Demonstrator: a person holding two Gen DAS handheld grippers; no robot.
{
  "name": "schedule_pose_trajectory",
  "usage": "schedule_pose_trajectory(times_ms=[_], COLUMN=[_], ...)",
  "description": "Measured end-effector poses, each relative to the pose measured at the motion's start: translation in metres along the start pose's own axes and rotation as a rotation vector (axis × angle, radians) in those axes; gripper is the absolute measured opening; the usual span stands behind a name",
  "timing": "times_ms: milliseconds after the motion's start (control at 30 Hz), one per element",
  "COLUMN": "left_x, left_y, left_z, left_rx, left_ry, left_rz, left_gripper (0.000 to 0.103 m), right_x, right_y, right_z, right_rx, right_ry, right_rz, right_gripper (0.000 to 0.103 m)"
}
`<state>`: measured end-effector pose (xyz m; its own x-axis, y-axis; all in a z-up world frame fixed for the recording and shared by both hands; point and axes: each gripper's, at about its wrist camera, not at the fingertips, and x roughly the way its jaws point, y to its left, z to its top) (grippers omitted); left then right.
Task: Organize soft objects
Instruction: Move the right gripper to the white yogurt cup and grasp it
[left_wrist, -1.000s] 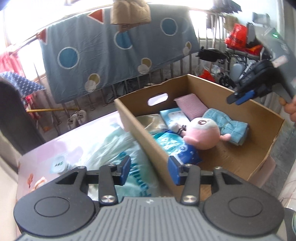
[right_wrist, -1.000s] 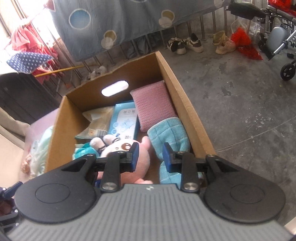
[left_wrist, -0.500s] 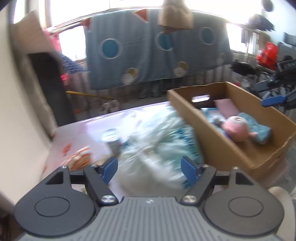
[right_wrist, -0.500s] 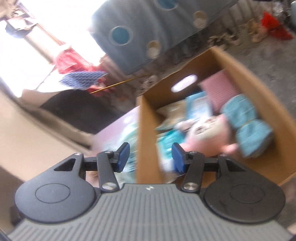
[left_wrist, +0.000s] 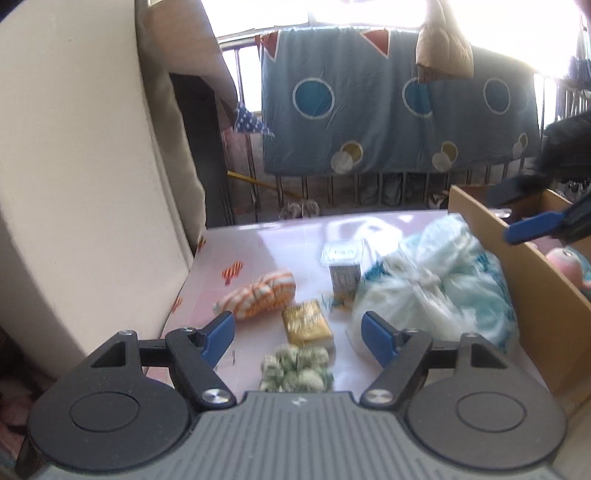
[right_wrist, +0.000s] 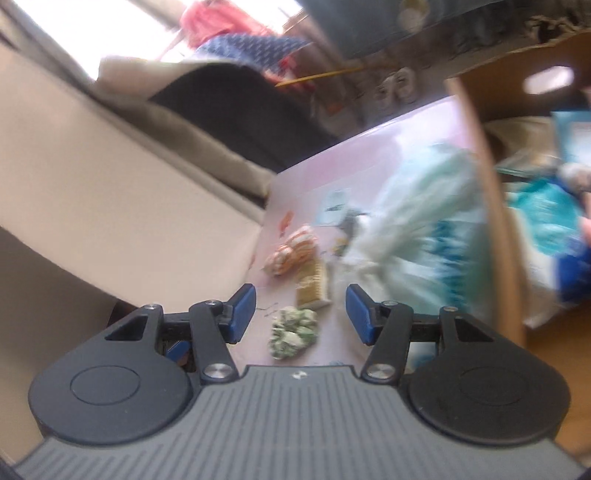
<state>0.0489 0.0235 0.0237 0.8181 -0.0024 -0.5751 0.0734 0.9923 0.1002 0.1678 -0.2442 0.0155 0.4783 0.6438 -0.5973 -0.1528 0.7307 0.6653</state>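
Pink tabletop (left_wrist: 288, 236) carries an orange-and-white striped bundle (left_wrist: 258, 297), a yellow sponge (left_wrist: 306, 321), a green-and-white mottled scrunchie (left_wrist: 295, 369) and a pale aqua bag (left_wrist: 436, 288), beside a brown cardboard box (left_wrist: 517, 280).

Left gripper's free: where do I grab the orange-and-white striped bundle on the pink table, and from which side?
Take the orange-and-white striped bundle across its narrow middle, coming down from above with the left gripper, jaws square to its long axis. It lies flat and elongated, apart from the yellow sponge beside it, so both long sides look clear.
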Motion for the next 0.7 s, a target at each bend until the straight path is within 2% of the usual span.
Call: schedule_pose_trajectory(times_ms=[67,167,333,467,600,700], left_x=[0.016,0.045,0.103,0.162,0.209,0.232], left_y=[-0.003,-0.009,-0.013,-0.013,-0.016,-0.019], left_z=[0.007,0.02,0.042,0.053,0.053,0.05], left_rx=[0.006,-0.002,-0.069,-0.116,-0.144,-0.143], left_ry=[0.003,0.021,0.064,0.148,0.233,0.266], left_rz=[-0.006,-0.043,-0.117,-0.163,-0.197,-0.203], left_gripper=[0.077,0.077,0.079,0.081,0.08,0.08], right_x=[0.023,0.062,0.13,0.18,0.222,0.246], right_y=[0.008,0.01,-0.002,-0.028,-0.056,-0.069], right_z=[0.013,0.039,0.089,0.123,0.137,0.137], right_rx=[-0.007,-0.003,-0.019,-0.017,0.017,0.044], right_ry=[0.013,0.041,0.088,0.12,0.161,0.198], right_rz=[0.03,0.016,-0.094,-0.163,-0.184,-0.178], right_gripper=[0.054,0.054,0.052,0.048,0.042,0.039])
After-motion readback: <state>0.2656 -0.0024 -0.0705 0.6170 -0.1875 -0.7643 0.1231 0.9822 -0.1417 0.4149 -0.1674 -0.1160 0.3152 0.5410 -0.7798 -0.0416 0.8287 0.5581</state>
